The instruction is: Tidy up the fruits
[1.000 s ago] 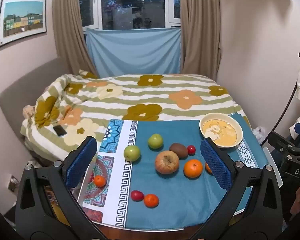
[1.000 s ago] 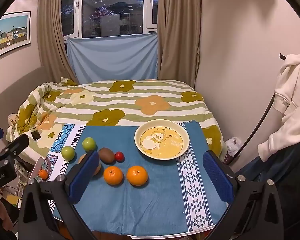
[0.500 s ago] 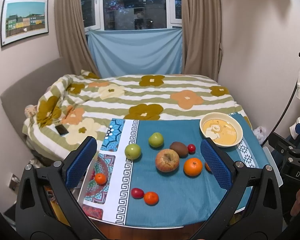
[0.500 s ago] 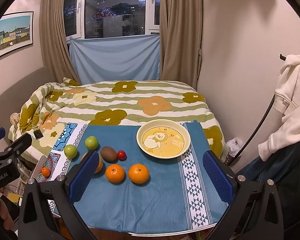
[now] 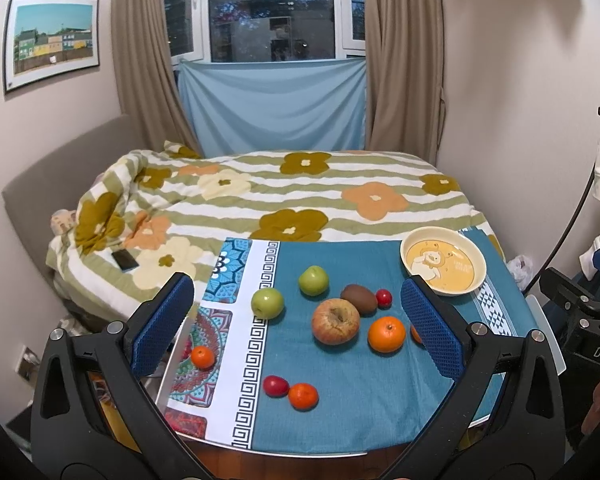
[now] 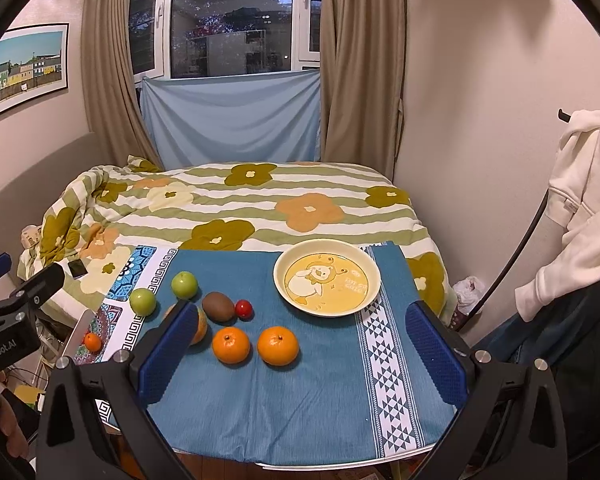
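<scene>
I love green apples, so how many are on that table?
2. One green apple lies on the blue cloth, left of the kiwi; the other green apple sits at its white border. The gripper fingers could hide more.

Perhaps ten fruits, one bowl

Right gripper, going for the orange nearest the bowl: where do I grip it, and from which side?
Judging by its pose, take the orange across its widest middle, coming straight down. It sits stem-up with bare cloth right of it; the other orange lies close on its left, so set the open right gripper fingers front and back.
</scene>
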